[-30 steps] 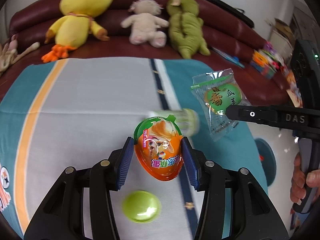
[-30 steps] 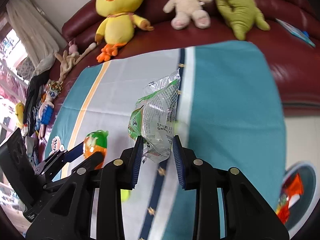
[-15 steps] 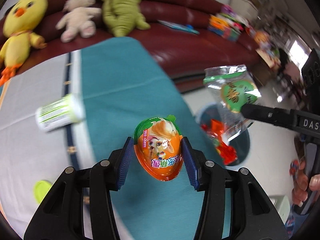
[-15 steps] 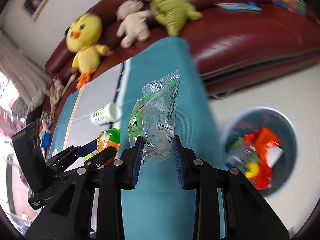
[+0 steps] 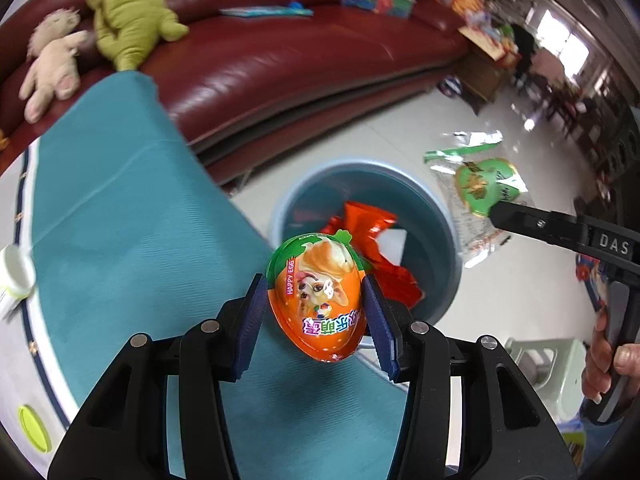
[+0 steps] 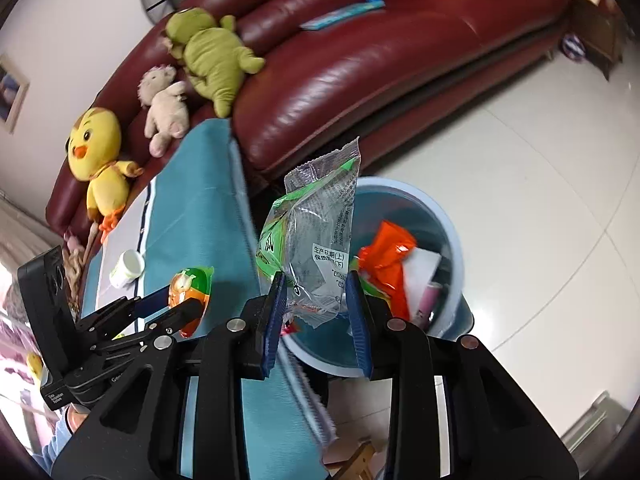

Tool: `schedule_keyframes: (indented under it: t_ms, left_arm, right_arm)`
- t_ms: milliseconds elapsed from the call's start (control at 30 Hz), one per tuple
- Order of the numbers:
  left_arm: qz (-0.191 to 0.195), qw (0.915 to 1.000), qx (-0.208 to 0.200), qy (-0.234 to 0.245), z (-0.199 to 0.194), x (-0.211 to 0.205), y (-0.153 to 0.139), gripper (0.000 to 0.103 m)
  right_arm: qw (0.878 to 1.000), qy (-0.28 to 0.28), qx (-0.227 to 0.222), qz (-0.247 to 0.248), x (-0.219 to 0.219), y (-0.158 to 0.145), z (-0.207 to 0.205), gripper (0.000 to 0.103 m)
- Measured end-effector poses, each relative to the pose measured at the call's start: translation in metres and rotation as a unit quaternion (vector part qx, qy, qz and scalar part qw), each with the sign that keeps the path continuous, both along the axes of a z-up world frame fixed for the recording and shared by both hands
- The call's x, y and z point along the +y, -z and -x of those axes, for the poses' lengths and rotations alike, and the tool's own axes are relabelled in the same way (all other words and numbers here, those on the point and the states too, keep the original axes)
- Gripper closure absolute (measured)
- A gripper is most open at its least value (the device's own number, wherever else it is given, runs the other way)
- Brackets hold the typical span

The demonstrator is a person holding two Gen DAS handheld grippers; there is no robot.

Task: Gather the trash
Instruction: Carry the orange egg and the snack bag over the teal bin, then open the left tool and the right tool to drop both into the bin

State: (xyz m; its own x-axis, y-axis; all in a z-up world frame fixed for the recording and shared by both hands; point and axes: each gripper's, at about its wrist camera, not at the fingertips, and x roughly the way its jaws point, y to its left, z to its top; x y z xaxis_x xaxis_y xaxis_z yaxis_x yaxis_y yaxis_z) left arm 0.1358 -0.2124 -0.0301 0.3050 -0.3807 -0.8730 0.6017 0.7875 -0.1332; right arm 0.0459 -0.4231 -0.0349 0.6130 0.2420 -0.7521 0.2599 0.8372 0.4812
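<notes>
My left gripper (image 5: 316, 312) is shut on an orange egg-shaped "Happy Egg" pack (image 5: 316, 300) and holds it over the table's right edge, just before a blue trash bin (image 5: 440, 216) on the floor. The bin holds orange wrappers (image 5: 368, 224). My right gripper (image 6: 318, 308) is shut on a clear green-printed snack bag (image 6: 316, 240), held above the bin (image 6: 452, 240). The bag also shows at the right of the left wrist view (image 5: 480, 192), the egg pack at the left of the right wrist view (image 6: 190, 288).
A white bottle (image 5: 14, 276) and a green lid (image 5: 34, 428) lie on the teal tablecloth (image 5: 120, 220). A red sofa (image 5: 280, 52) with plush toys (image 5: 128, 12) stands behind. A pale green stool (image 5: 548, 372) stands at the right on the floor.
Both grippers have swung right from over the table to the trash bin, each carrying its item. The bin now sits close under them.
</notes>
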Motion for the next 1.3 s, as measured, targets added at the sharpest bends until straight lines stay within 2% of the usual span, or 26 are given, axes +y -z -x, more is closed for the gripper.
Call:
schedule_keyframes:
  t_ms: [267, 500, 667, 767, 900, 1033, 1167, 1233, 1267, 1300]
  left_arm:
    - [-0.022, 0.9991, 0.011, 0.036, -0.004, -0.051, 0.024, 0.053]
    - [-0.014, 0.9972, 0.041, 0.061, -0.012, -0.090, 0.045, 0.053]
    - [-0.011, 0.9953, 0.068, 0.068, -0.013, -0.110, 0.061, 0.049]
    - [-0.013, 0.9960, 0.065, 0.060, -0.015, -0.109, 0.062, 0.040]
    - [-0.014, 0.9973, 0.057, 0.043, -0.021, -0.095, 0.058, 0.036]
    - [-0.019, 0.9983, 0.047, 0.028, -0.023, -0.081, 0.052, 0.021]
    - [-0.019, 0.9989, 0.038, 0.020, -0.019, -0.067, 0.045, 0.015]
    - [-0.021, 0.9990, 0.036, 0.019, -0.016, -0.062, 0.042, 0.015]
    - [-0.021, 0.9990, 0.035, 0.018, -0.015, -0.058, 0.041, 0.015]
    - [-0.021, 0.9990, 0.035, 0.017, -0.014, -0.054, 0.040, 0.015]
  right_arm:
    - [1.000, 0.025, 0.004, -0.017, -0.029, 0.018, 0.008, 0.074]
    - [0.999, 0.046, 0.011, -0.016, -0.055, 0.023, 0.010, 0.074]
    - [0.998, 0.063, 0.016, -0.012, -0.068, 0.026, 0.010, 0.074]
    - [0.998, 0.065, 0.020, -0.012, -0.069, 0.028, 0.007, 0.074]
    - [0.998, 0.060, 0.024, -0.014, -0.065, 0.030, 0.001, 0.074]
    - [0.998, 0.053, 0.025, -0.014, -0.060, 0.032, -0.004, 0.074]
    - [0.999, 0.043, 0.030, -0.009, -0.053, 0.034, -0.008, 0.073]
    - [0.999, 0.035, 0.036, -0.004, -0.047, 0.036, -0.012, 0.071]
    - [0.999, 0.032, 0.037, -0.004, -0.045, 0.036, -0.013, 0.066]
    - [0.999, 0.029, 0.040, -0.004, -0.042, 0.038, -0.015, 0.046]
